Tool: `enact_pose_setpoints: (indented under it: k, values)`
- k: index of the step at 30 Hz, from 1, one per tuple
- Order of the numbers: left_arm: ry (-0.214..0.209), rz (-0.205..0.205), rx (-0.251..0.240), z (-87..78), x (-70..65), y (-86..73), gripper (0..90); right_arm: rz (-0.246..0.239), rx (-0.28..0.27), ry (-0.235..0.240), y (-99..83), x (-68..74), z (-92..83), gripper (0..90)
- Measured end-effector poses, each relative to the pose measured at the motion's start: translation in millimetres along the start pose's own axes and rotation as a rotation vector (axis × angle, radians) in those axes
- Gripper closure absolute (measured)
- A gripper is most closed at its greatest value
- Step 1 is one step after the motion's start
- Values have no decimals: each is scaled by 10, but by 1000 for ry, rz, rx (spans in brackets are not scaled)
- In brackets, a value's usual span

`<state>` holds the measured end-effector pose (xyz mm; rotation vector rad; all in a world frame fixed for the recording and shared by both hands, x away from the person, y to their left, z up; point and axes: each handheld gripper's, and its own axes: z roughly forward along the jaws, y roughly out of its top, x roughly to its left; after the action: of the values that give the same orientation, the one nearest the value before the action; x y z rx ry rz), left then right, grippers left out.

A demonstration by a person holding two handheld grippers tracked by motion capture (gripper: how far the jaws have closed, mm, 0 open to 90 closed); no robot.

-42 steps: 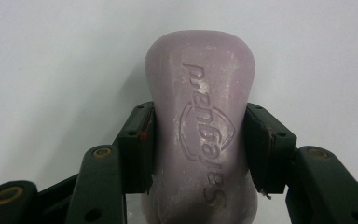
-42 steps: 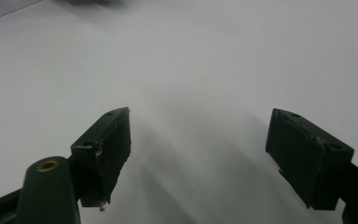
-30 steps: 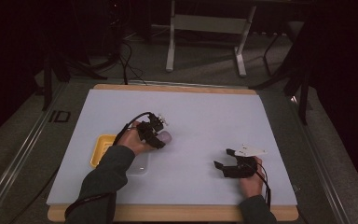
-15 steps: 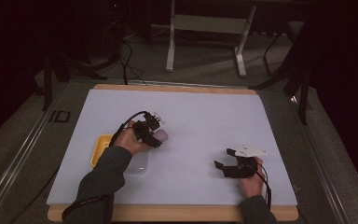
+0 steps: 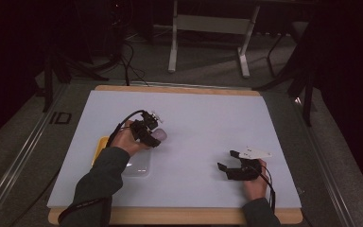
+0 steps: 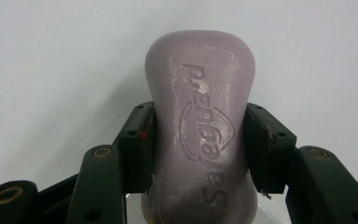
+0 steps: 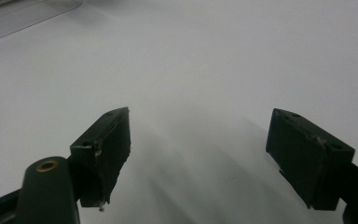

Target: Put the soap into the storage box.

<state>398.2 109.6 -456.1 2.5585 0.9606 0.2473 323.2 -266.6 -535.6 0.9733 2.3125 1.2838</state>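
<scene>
While the left gripper [image 6: 199, 140] clamps the soap bar [image 6: 200, 116], a clear lid [image 5: 137, 166] lies beside.

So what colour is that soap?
Pale purple soap, with a word pressed into it, best seen in the left gripper view.

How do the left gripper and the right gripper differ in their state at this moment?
The left gripper is shut on the purple soap bar; the right gripper is open with nothing between its jaws. Left is near the clear lid; right rests farther away. Both have black jaws.
</scene>
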Motion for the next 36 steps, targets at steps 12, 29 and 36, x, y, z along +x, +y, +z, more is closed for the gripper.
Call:
enact_pose_setpoints:
  k: [12,29,36]
  values:
    - [17,-39,-3,-93,93,-96,492,5,-5,1,-2,-3,-6,213]
    - [44,-120,-20,-226,235,-333,493,4,-12,-2,-5,2,-12,212]
    - [47,-139,-28,-272,274,-407,492,3,-15,-3,-5,1,-13,212]
